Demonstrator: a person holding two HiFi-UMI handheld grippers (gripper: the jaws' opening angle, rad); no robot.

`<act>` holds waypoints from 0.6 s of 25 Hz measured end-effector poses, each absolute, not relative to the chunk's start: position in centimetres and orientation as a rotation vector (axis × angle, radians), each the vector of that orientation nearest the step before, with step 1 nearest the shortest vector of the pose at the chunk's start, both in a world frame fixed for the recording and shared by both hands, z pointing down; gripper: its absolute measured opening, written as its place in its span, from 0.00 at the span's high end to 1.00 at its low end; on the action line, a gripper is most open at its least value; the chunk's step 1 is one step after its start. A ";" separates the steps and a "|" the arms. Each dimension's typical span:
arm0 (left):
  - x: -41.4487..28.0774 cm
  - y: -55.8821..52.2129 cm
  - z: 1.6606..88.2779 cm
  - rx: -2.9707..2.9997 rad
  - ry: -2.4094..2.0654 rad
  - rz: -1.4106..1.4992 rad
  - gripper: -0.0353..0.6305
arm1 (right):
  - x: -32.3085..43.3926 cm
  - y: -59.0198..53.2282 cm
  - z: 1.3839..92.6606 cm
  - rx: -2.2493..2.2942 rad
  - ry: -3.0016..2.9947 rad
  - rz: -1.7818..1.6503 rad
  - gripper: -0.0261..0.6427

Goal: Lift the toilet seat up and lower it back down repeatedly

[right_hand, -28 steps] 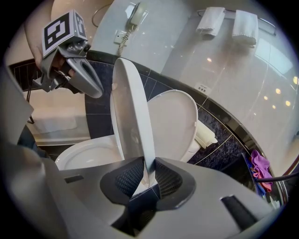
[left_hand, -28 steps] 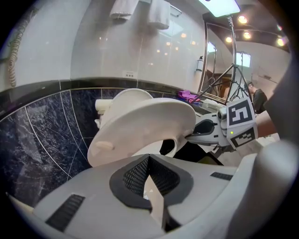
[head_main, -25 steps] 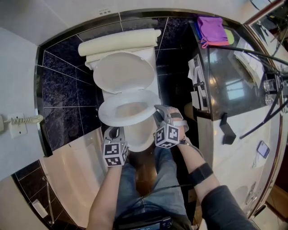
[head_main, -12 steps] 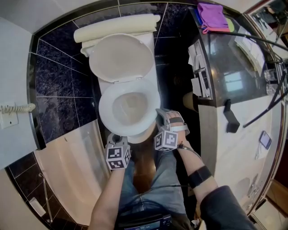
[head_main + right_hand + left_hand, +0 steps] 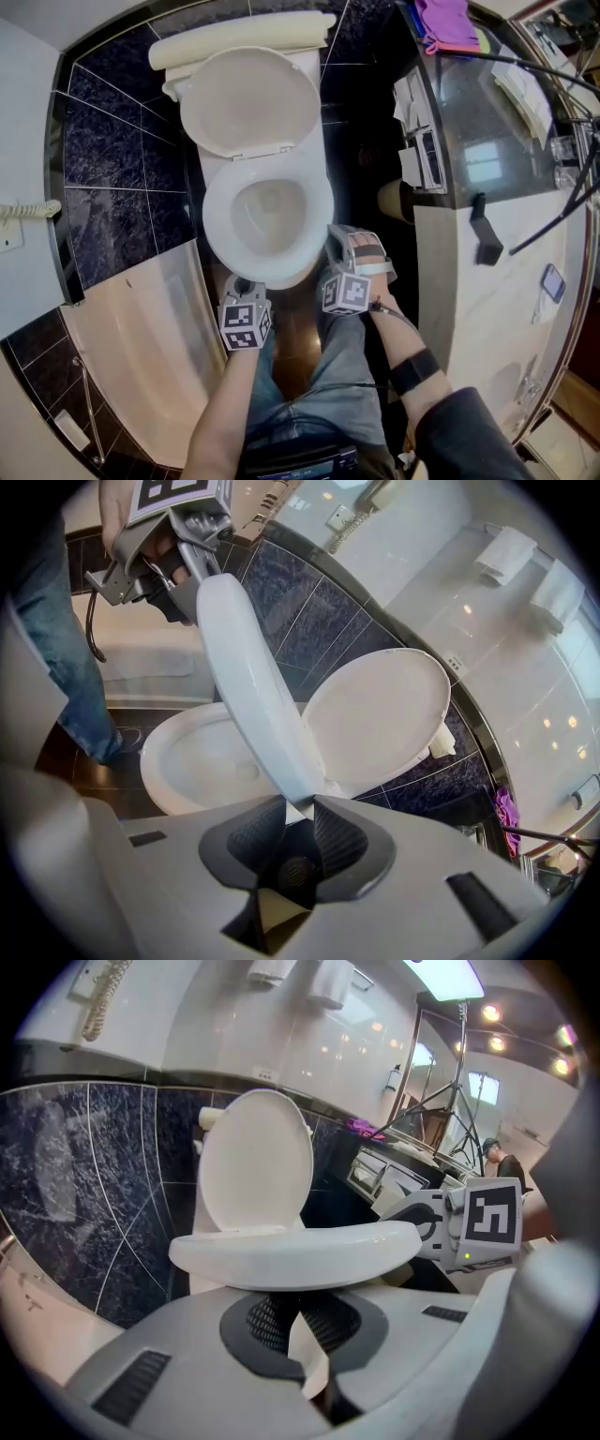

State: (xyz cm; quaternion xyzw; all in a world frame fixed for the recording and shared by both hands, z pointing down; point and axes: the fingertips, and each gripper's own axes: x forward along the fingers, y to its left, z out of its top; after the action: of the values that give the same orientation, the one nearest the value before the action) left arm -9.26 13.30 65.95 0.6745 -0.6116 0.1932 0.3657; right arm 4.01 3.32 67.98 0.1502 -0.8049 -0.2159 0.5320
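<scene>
Editor: Where is everything, left to right?

Photographer: At left, the left gripper (image 5: 298, 1309) sits under the front rim, its fingers a narrow gap apart and clamped on nothing I can make out. In the centre, the toilet seat (image 5: 267, 270) hangs just above the bowl (image 5: 197, 752), with the lid (image 5: 248, 98) upright behind. At right, the right gripper (image 5: 298, 808) has its fingers on the seat's rim, though they have just been easing wider.

Editor: And progress?

Photographer: It looks like the low end of one cycle. Nothing shows how many are done; more lifts and lowerings presumably remain.
</scene>
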 end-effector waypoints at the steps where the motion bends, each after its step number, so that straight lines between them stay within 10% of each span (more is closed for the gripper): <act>1: -9.2 13.5 66.1 1.732 -1.567 0.495 0.95 | 4.4 3.8 67.9 0.360 -1.922 -0.513 0.80; 15: -6.2 20.3 75.7 1.729 -1.453 0.654 0.95 | 8.5 6.9 72.1 0.652 -2.005 -0.170 0.94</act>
State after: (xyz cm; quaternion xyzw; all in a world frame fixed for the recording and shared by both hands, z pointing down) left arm -6.22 20.31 75.68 0.6786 -0.5704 0.2566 0.3850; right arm 8.50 6.90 72.11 0.2684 -0.8259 -0.0700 0.4908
